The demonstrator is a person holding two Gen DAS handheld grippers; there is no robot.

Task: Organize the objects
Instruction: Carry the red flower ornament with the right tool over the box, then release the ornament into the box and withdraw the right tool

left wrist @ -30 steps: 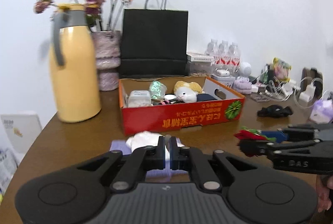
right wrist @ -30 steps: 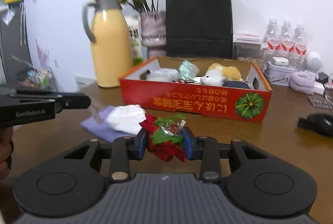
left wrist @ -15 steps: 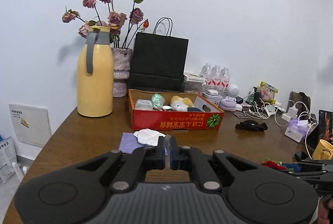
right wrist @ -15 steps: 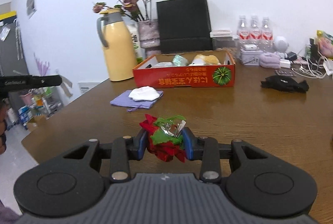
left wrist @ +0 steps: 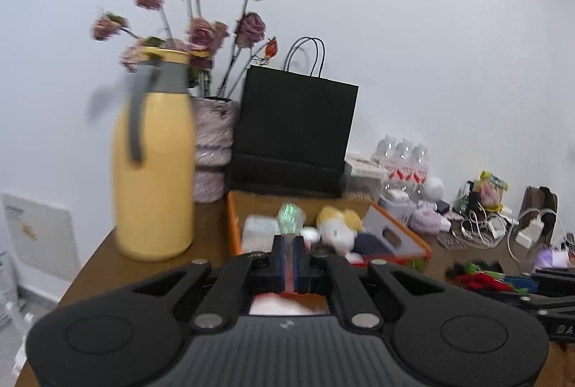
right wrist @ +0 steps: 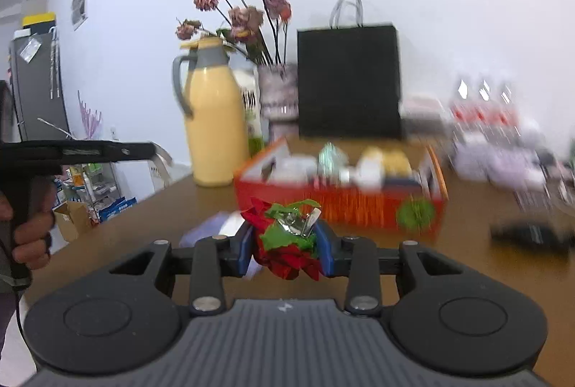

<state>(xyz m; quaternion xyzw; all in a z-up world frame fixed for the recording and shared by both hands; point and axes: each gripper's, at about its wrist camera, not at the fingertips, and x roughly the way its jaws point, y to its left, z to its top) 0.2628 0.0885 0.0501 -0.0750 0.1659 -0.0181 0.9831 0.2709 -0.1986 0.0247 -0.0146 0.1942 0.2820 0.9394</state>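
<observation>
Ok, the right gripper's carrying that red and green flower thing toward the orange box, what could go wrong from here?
1. The red and green flower clip sits at the very tips of the right gripper, so it might slip out on the way.
2. The orange box already looks crowded, so the clip may perch on top and roll out.
3. The tall yellow jug stands beside the box and could be knocked by the left gripper.

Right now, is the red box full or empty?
Partly full. The red box holds a plush toy and other small things.
</observation>
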